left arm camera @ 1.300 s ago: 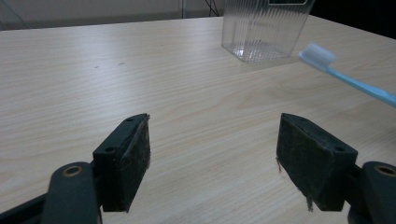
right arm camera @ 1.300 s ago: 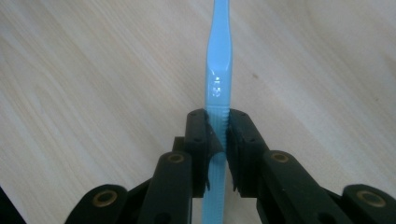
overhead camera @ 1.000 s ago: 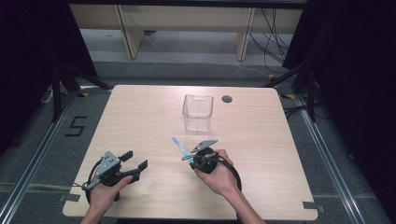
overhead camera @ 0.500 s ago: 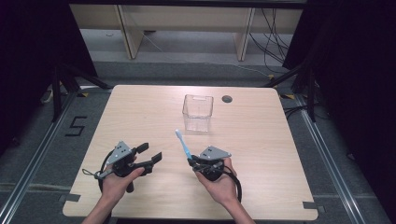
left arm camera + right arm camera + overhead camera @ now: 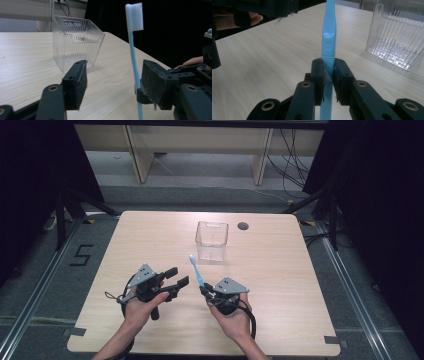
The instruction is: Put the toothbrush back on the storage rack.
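The right gripper point(image 5: 204, 289) pinches a blue toothbrush point(image 5: 196, 270) by its handle, bristles up, above the counter point(image 5: 300, 285) near a clear plastic holder point(image 5: 212, 240). The left gripper point(image 5: 179, 279), spread wide, sits just beside the toothbrush; a handover or carry to the holder seems next

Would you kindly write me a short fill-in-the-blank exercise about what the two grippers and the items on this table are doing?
1. The right gripper is shut on a light blue ____.
2. The left gripper has its jaws ____.
3. The toothbrush is held with its bristles pointing ____.
4. The clear plastic container on the wooden table stands ____ of contents.

Missing words: toothbrush; open; up; empty
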Motion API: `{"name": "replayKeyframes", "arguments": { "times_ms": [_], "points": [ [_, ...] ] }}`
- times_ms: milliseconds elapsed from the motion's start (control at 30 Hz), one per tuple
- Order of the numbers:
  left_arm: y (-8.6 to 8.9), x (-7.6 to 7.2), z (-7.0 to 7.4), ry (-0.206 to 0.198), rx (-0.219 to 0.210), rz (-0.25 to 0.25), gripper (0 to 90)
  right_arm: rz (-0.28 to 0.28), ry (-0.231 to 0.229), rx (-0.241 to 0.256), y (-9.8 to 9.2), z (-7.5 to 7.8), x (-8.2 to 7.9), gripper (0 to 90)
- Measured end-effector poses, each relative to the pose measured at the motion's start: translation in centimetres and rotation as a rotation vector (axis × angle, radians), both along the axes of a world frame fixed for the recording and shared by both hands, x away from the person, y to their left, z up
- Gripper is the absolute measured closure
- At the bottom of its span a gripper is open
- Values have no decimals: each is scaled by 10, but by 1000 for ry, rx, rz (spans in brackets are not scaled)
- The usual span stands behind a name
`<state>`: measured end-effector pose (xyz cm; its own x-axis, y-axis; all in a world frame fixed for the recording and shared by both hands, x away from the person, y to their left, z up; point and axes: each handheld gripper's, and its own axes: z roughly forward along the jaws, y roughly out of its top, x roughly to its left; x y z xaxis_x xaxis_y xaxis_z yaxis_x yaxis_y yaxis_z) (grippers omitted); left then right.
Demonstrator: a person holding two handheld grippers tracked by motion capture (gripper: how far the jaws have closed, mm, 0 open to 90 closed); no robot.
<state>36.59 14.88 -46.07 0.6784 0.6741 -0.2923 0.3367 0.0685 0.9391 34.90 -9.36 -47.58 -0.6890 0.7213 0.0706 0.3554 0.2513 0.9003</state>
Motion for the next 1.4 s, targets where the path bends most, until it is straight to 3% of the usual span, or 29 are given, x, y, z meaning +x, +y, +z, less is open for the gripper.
{"name": "replayKeyframes", "arguments": {
  "times_ms": [233, 367, 467, 567, 967, 1067, 1133, 1167, 1400],
  "points": [
    [-20, 5, 2, -10, -6, -27, 487, -13, -15, 6, 3, 1, 0, 794],
    [-25, 8, 4, -7, -15, -25, 547, -19, -34, 16, 4, 2, 1, 794],
    [-26, 9, 5, -6, -14, -27, 578, -22, -21, 38, 5, 1, 1, 794],
    [-28, 11, 6, 0, -29, -33, 623, -15, -40, 27, 5, 2, 2, 794],
    [-33, 15, 12, -18, -45, -37, 673, -33, -37, 24, 5, 4, 0, 794],
    [-34, 16, 12, -22, -43, -37, 684, -36, -57, 15, 4, 5, 1, 794],
    [-35, 16, 12, -25, -42, -40, 700, -43, -35, 35, 6, 5, -1, 794],
    [-36, 16, 13, -26, -43, -42, 706, -23, -48, 37, 7, 4, 0, 794],
    [-39, 17, 15, -36, -48, -48, 762, -40, -65, 33, 7, 5, 0, 795]
  ]
}}
